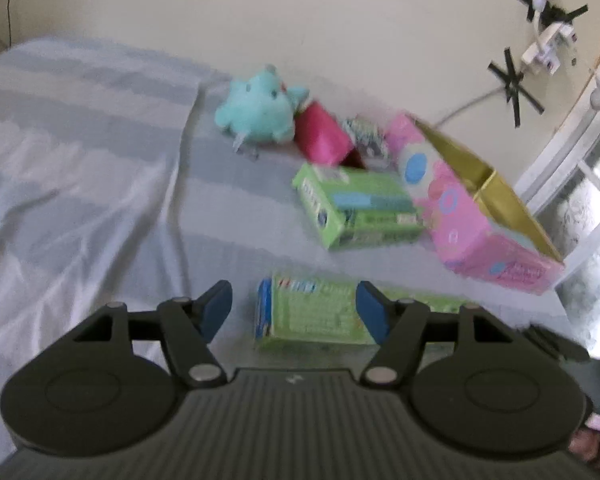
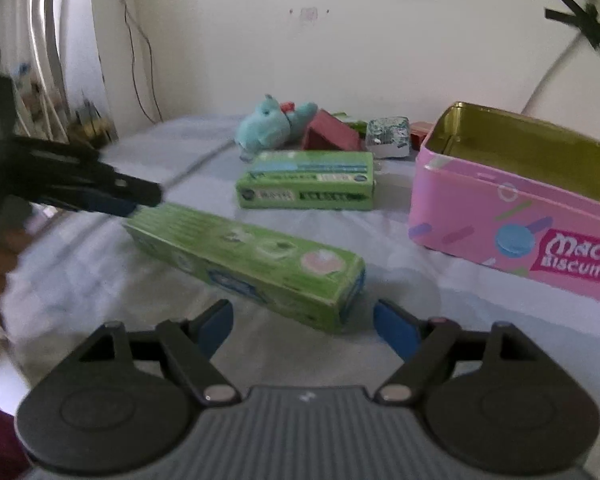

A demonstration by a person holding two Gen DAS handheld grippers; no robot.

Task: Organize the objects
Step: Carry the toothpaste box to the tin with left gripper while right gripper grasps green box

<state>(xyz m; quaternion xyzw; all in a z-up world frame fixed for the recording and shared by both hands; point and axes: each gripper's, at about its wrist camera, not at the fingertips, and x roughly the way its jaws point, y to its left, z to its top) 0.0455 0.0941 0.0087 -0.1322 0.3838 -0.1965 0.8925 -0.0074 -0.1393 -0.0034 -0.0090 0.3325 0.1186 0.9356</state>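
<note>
A long green carton (image 2: 244, 260) lies flat on the bed sheet. My right gripper (image 2: 304, 324) is open, its blue pads either side of the carton's near end and not touching it. My left gripper (image 2: 136, 200) comes in from the left at the carton's far end. In the left wrist view my left gripper (image 1: 294, 310) is open around the carton (image 1: 312, 312), with a gap at the left pad. A second green carton (image 2: 306, 182) lies behind it. An open pink biscuit tin (image 2: 480, 208) stands to the right and shows nothing inside.
At the back, near the wall, lie a teal plush toy (image 2: 272, 124), a red box (image 2: 332, 136) and a foil-wrapped block (image 2: 390, 136). The striped sheet (image 1: 80, 160) stretches away to the left. A window frame (image 1: 572, 168) stands beyond the tin (image 1: 472, 220).
</note>
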